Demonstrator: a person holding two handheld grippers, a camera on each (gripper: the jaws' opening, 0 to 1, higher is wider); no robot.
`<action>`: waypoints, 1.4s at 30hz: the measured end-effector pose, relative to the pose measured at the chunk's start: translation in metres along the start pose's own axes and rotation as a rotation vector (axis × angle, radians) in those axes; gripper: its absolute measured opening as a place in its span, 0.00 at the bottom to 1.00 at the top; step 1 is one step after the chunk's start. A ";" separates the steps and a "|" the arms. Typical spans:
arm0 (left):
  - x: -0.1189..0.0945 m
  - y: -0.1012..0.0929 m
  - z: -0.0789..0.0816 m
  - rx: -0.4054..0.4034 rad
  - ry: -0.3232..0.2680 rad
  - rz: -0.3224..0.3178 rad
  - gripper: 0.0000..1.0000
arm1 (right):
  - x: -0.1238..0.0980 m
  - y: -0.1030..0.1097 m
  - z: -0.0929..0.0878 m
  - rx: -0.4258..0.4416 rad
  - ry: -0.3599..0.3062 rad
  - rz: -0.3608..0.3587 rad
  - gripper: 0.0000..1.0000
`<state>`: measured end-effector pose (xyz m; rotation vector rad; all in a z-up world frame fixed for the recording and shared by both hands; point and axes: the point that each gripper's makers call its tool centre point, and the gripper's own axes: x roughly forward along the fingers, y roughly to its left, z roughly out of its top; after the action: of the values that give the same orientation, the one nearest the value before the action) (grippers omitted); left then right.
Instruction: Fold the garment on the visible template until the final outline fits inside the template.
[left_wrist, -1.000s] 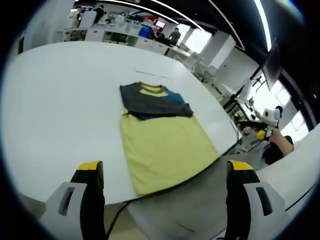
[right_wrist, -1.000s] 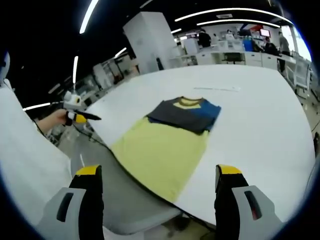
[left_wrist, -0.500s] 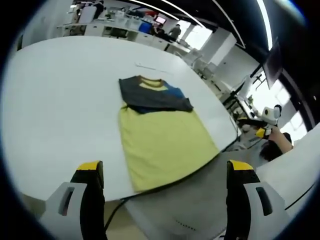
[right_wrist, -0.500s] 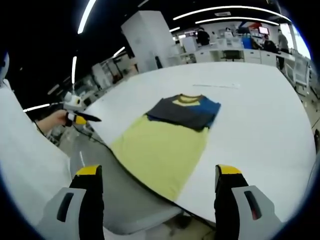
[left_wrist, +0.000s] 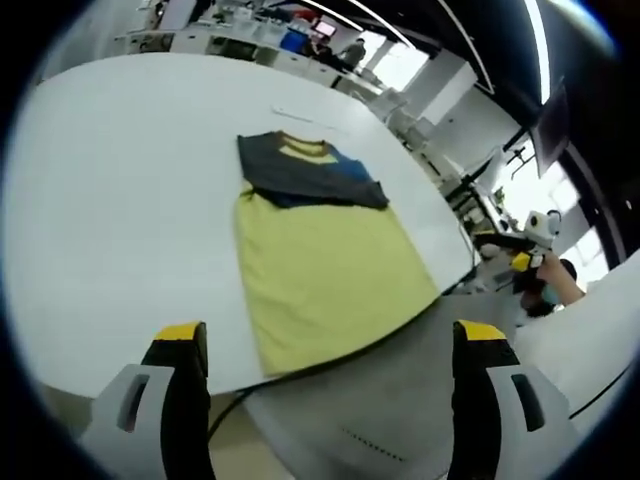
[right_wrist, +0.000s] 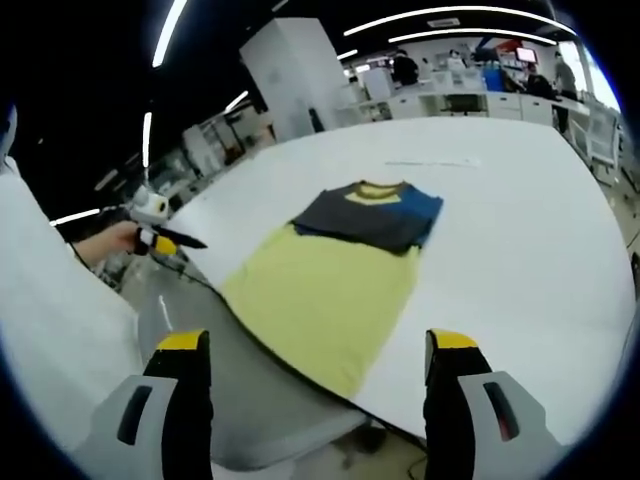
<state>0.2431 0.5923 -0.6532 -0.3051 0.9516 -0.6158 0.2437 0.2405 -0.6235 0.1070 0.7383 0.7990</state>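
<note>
Left gripper view: yellow-and-navy t-shirt lies flat at 12 o'clock on white surface, hem at near edge for reach; left claw and right claw both released, empty.

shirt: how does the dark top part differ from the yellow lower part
The dark top part is grey with a blue patch and carries the yellow collar; the yellow lower part is plain. The dark top part covers less of the shirt and lies farther in on the table; the yellow lower part reaches the near edge. Both lie flat.
</note>
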 end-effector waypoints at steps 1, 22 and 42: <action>0.001 0.001 -0.002 -0.001 0.005 0.001 0.98 | 0.001 0.000 -0.001 0.002 0.005 0.001 0.87; 0.018 0.013 -0.020 -0.046 0.062 -0.021 0.92 | 0.026 0.000 -0.020 0.060 0.059 0.037 0.83; 0.031 0.033 -0.038 -0.068 0.112 -0.004 0.83 | 0.046 -0.004 -0.046 0.127 0.126 0.056 0.75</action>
<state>0.2362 0.5996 -0.7115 -0.3354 1.0812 -0.6095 0.2379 0.2612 -0.6854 0.1936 0.9084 0.8175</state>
